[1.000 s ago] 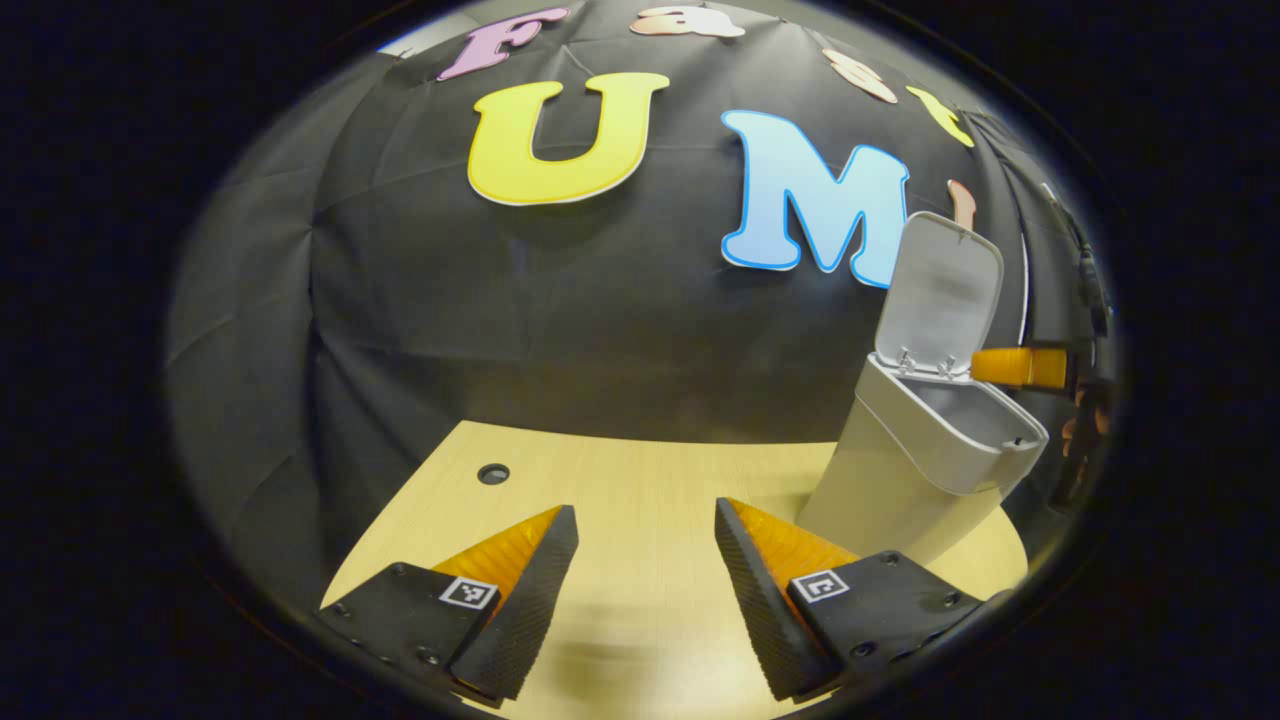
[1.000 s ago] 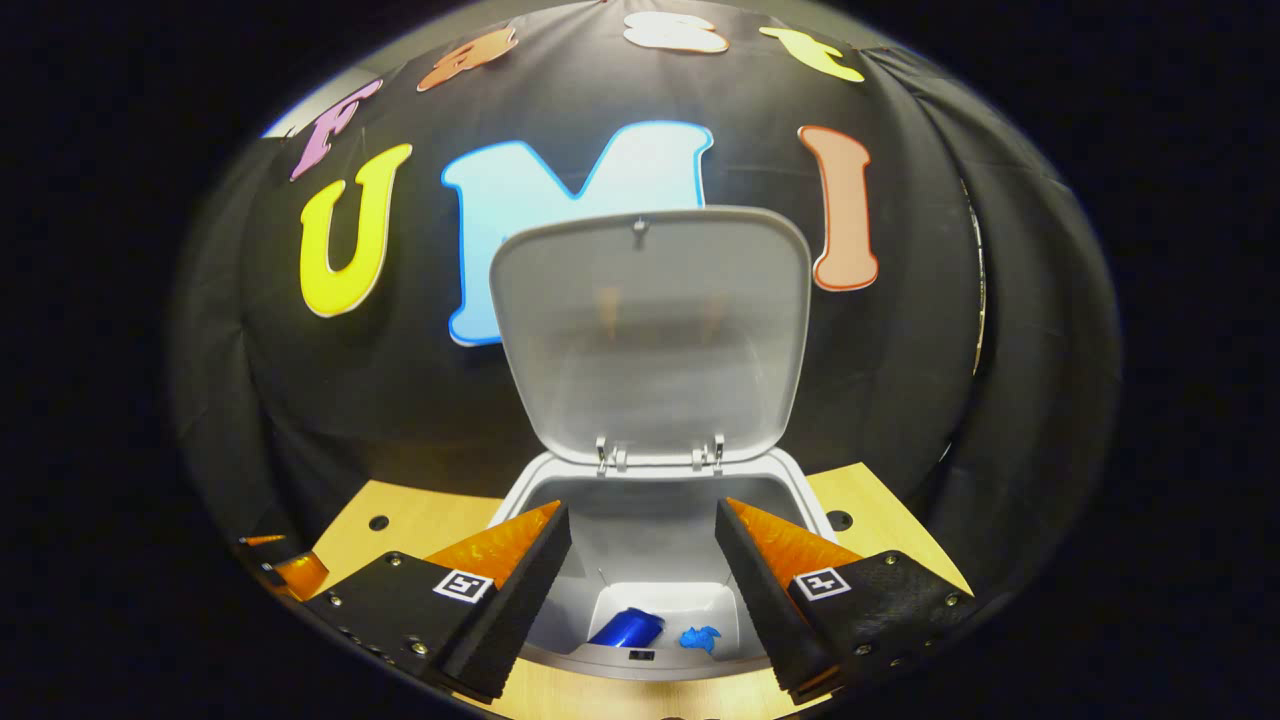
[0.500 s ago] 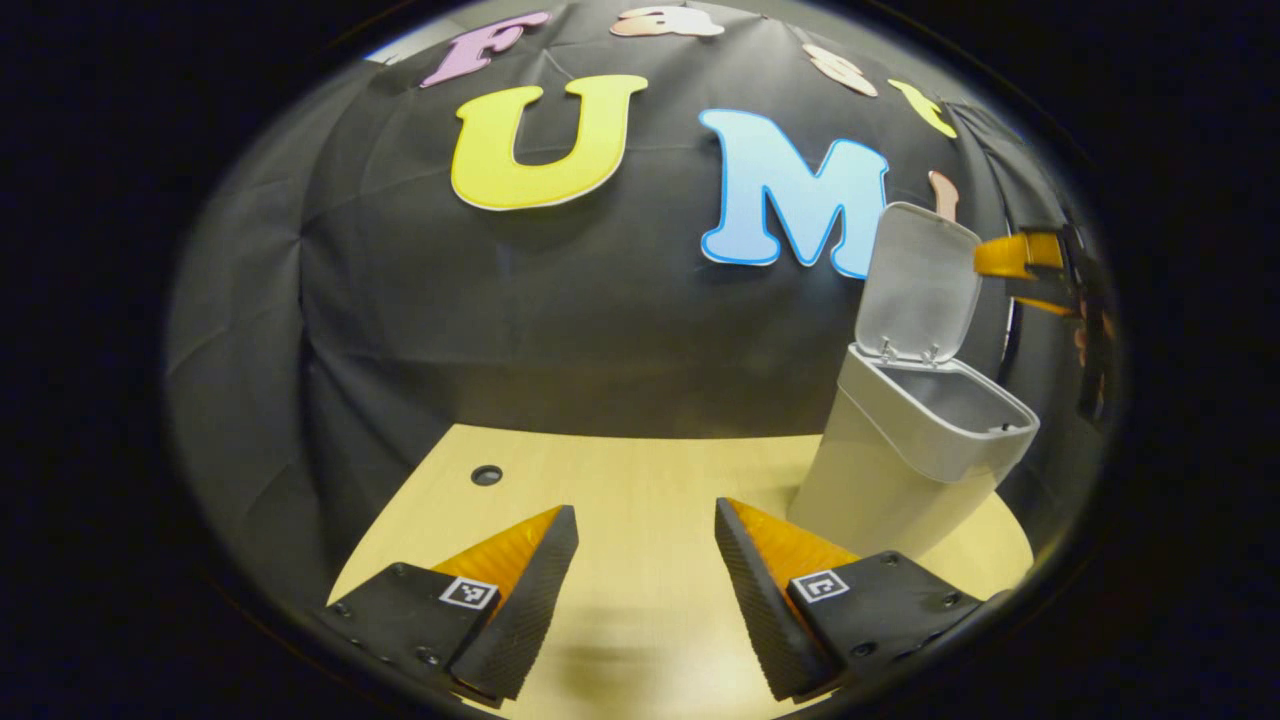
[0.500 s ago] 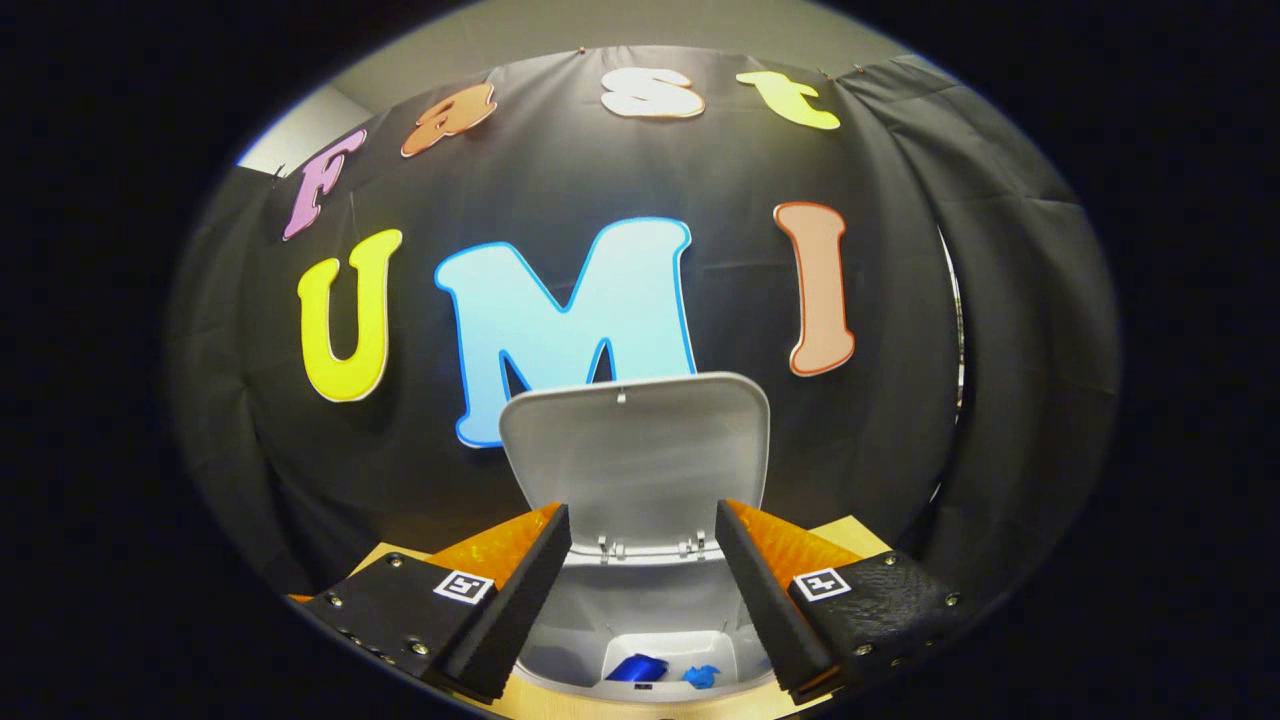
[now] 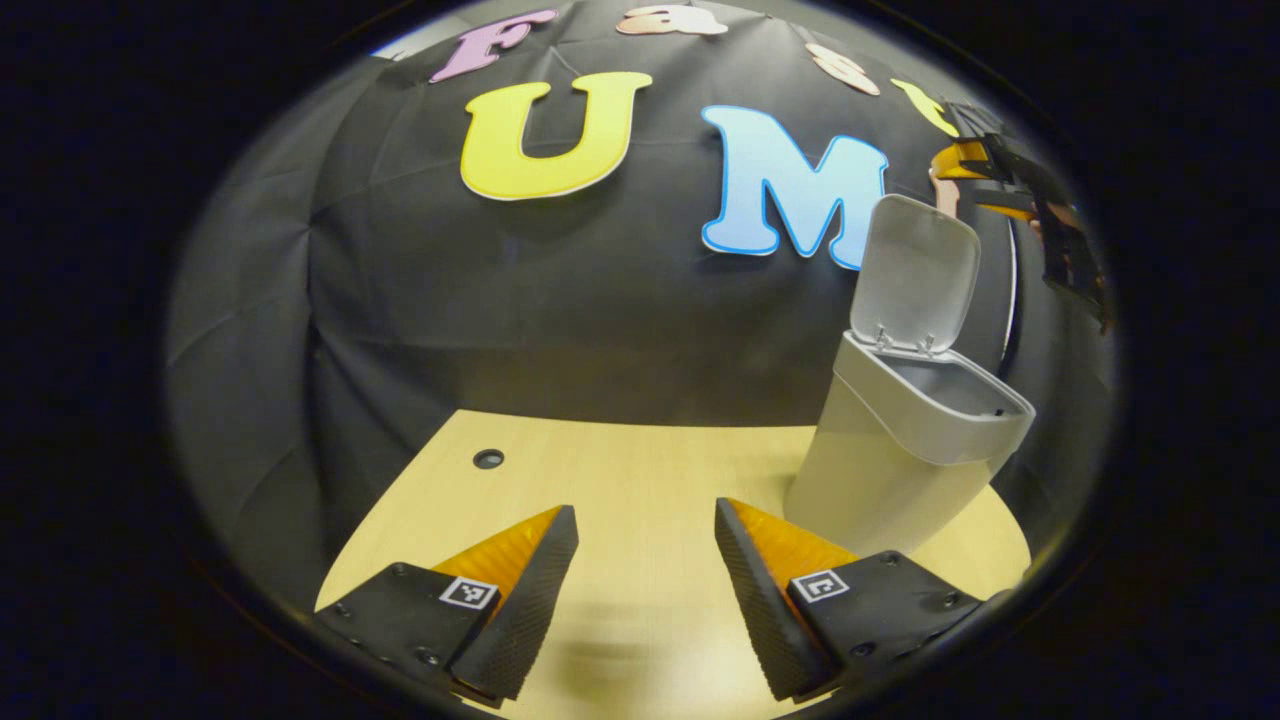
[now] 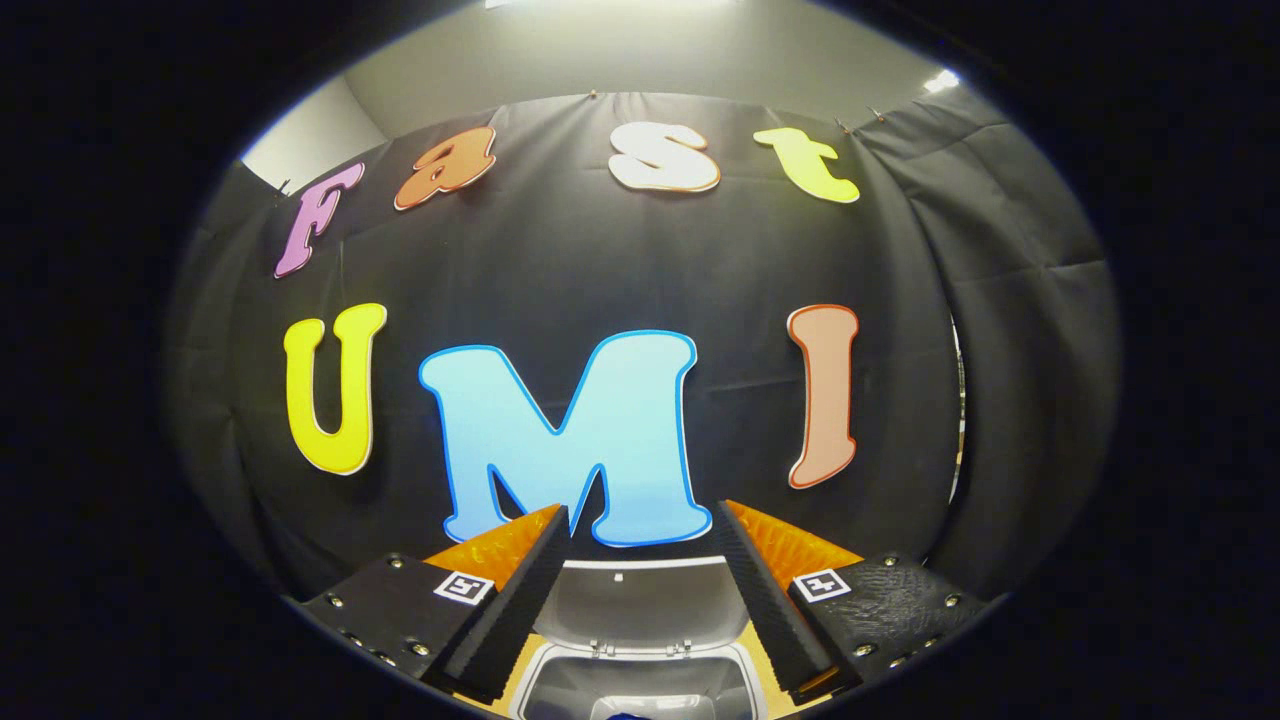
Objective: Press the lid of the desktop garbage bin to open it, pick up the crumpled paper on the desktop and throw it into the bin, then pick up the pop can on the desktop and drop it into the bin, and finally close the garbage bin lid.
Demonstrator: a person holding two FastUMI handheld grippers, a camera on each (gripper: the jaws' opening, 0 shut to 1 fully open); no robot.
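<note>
The garbage bin [image 5: 905, 440] is seen standing on the wooden table [image 5: 640, 480], off to the right in the left gripper view, with its lid [image 5: 915, 270] flipped up. The left gripper [image 5: 640, 590] is held low over the table, spread apart with nothing in it. The right gripper [image 6: 640, 590] is held high above the bin's lid [image 6: 640, 605], its fingers also spread and holding nothing.
</note>
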